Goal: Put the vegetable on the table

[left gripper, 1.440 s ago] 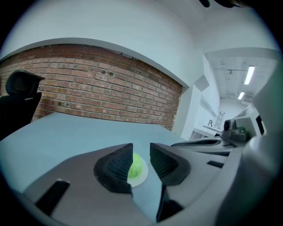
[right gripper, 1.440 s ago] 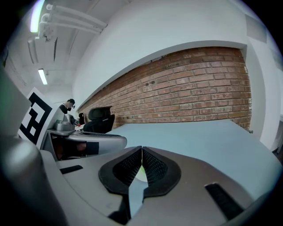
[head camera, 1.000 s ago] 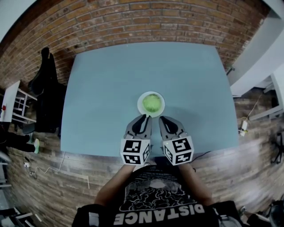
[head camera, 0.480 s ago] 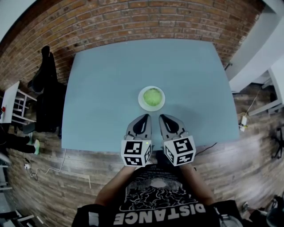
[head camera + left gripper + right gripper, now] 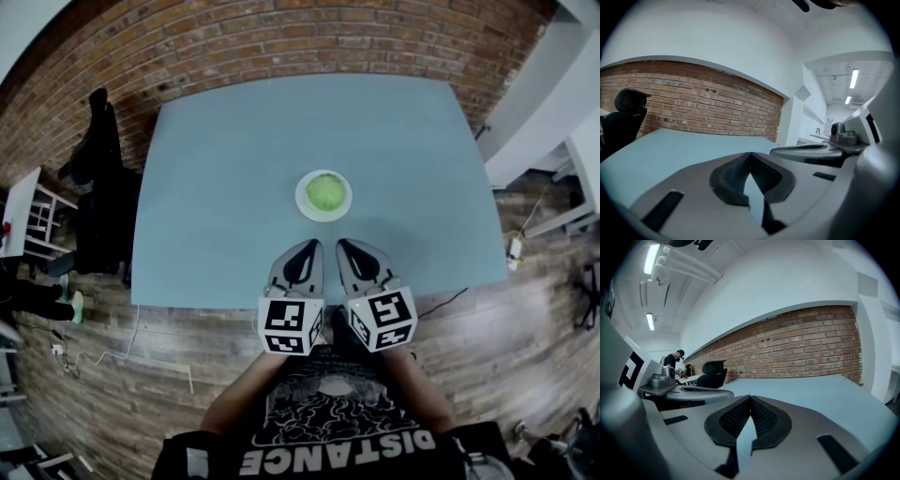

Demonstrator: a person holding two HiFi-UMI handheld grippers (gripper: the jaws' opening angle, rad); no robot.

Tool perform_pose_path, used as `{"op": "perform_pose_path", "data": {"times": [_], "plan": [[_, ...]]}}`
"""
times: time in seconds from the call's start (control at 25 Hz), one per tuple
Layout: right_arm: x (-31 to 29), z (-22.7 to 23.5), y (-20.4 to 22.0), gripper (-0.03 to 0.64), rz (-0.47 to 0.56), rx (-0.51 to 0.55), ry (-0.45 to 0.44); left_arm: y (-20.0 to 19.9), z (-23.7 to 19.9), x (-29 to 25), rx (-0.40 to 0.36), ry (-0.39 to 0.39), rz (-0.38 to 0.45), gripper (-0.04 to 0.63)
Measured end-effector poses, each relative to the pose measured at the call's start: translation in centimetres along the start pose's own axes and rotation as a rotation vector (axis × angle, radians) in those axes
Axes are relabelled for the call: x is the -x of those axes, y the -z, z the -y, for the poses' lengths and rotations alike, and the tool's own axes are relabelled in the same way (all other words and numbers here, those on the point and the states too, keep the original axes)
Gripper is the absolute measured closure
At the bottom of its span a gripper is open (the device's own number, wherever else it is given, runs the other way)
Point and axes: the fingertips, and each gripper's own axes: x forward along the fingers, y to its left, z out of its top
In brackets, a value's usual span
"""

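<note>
A blue-grey table [image 5: 234, 169] stands on a wood floor [image 5: 525, 328]; a white plate [image 5: 324, 217] rests near its middle.

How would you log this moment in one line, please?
vegetable: on white plate, not yet on table | left gripper: shut, empty | right gripper: shut, empty | both short of plate

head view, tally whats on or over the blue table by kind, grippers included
round green vegetable: 1
round white plate: 1
grey handheld grippers: 2, left gripper and right gripper
total: 4
</note>
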Motion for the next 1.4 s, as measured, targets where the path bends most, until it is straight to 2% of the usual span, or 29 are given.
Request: {"op": "perform_pose_path", "data": {"times": [0.52,1.4], "plan": [[1.9,-1.8,0.8,0.607,0.015,0.001,0.028,0.9,1.4,2.5,-0.027,0.049,-0.005,0.594],[3.6,-2.6,1.5,0.609,0.021,0.01,0.039,1.4,2.5,3.9,-0.05,0.052,0.005,0.594]]}}
